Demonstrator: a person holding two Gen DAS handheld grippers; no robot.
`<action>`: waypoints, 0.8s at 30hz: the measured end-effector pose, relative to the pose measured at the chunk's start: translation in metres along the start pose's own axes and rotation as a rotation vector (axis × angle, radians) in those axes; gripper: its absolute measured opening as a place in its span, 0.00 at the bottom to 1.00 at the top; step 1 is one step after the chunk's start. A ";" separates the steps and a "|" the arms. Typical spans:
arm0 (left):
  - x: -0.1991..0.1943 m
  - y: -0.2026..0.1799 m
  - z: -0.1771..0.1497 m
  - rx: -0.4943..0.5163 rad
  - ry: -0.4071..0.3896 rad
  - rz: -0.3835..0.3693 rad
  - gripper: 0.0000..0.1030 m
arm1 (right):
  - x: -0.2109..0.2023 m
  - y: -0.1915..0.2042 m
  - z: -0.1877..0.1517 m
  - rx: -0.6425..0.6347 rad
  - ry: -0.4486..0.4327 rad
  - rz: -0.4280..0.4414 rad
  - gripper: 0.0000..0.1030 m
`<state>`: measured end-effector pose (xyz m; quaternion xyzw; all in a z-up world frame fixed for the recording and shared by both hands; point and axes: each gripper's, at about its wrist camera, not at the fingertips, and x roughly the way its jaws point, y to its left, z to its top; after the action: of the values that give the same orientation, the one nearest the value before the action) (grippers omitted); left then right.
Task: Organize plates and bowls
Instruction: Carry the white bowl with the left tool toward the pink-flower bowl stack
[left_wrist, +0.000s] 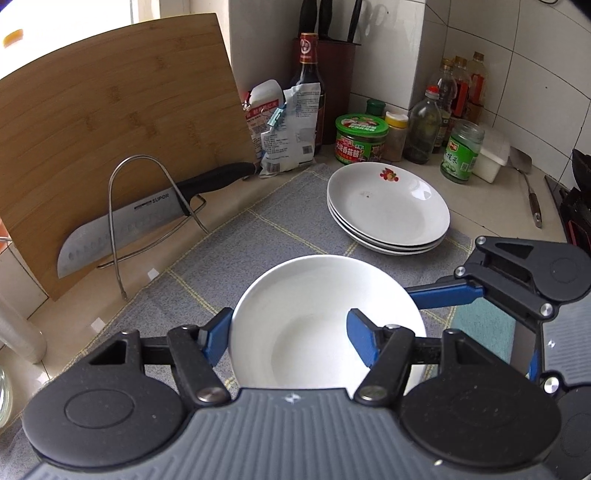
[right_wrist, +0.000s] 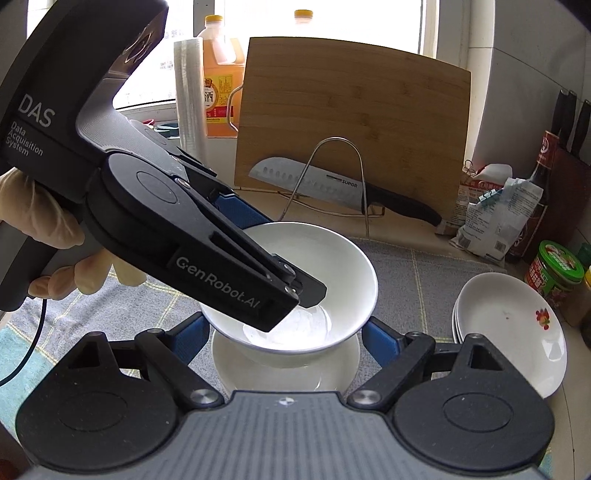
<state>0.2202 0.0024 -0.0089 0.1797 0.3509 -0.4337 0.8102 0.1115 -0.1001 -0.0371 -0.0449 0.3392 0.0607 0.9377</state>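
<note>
Between left gripper (left_wrist: 290, 334) fingers: white bowl (left_wrist: 325, 321), rim straddled, one finger outside, one inside; whether rim is clamped, cannot tell. Under it, second bowl (right_wrist: 288, 369) on grey cloth (left_wrist: 236, 258). Right gripper (right_wrist: 284, 338) spread wide, fingers either side of lower bowl, holding nothing. Beyond left gripper, to right: stack of white plates (left_wrist: 388, 208). Beyond, to left: cleaver (left_wrist: 122, 225) on wire rack, against cutting board (left_wrist: 110, 129).

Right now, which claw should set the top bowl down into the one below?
Left. The left claw already grips the top bowl by its rim, directly above the lower bowl. The right claw is open, straddling both and holding nothing.
</note>
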 end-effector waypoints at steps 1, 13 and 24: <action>0.002 0.000 -0.001 -0.003 0.004 -0.003 0.64 | 0.001 -0.001 -0.002 0.003 0.003 0.002 0.90; 0.006 -0.002 -0.012 -0.032 0.005 -0.026 0.64 | 0.010 -0.003 -0.014 0.023 0.042 0.022 0.90; 0.010 -0.005 -0.013 -0.025 0.012 -0.040 0.64 | 0.008 -0.004 -0.016 0.021 0.056 0.024 0.90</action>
<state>0.2144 0.0015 -0.0252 0.1651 0.3647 -0.4443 0.8015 0.1085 -0.1055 -0.0540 -0.0326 0.3662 0.0670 0.9275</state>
